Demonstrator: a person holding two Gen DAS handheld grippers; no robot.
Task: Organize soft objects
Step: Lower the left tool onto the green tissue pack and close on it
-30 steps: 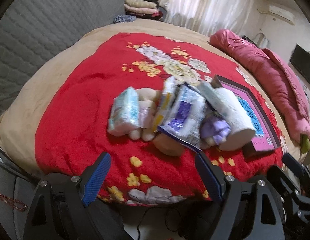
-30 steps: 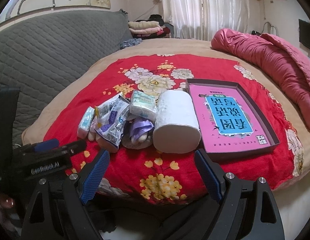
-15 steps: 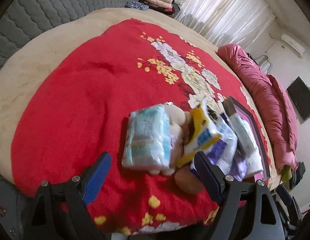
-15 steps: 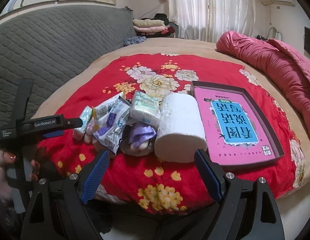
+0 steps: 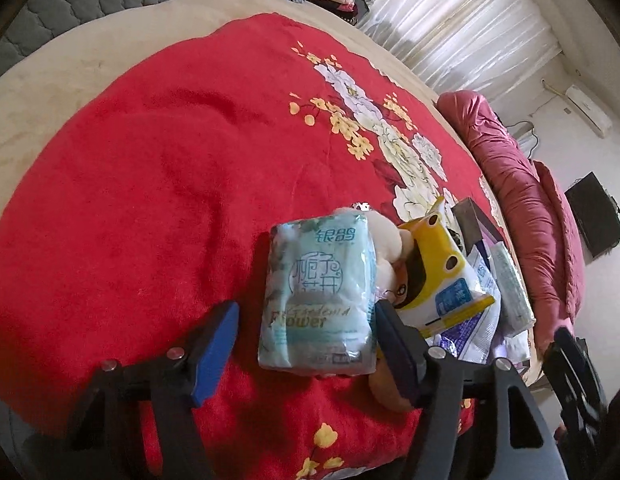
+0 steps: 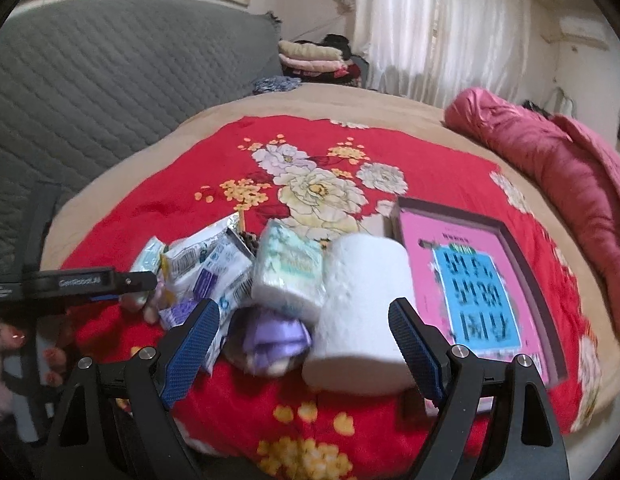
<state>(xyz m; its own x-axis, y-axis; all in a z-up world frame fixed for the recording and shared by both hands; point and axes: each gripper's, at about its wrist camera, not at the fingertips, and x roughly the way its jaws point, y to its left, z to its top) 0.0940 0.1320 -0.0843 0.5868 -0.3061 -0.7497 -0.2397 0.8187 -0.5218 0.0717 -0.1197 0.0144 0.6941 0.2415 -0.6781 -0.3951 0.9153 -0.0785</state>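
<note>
Item 1: red floral plush blanket (image 6: 442,168), the bed surface that bears everything we list.

Item 2: shallow dark-rimmed tray with pink printed liner (image 6: 510,236), at 3 o'clock of the pile; stiff, and we judge it the likely destination.

Item 3: white paper roll (image 6: 362,308), touching the tray's near edge. Light and crushable, we expect; we would grip it across the barrel.

Item 4: pale blue plastic-wrapped tissue pack (image 5: 322,296), at the pile's 9 o'clock end. Soft and slick-skinned; we would pinch it across the short sides.

Item 5: left gripper (image 5: 306,344), jaws spread and straddling the pack, right pad at its edge, not yet squeezing.

Item 6: right gripper (image 6: 302,340), jaws spread wide, holding nothing, near the roll.
</note>
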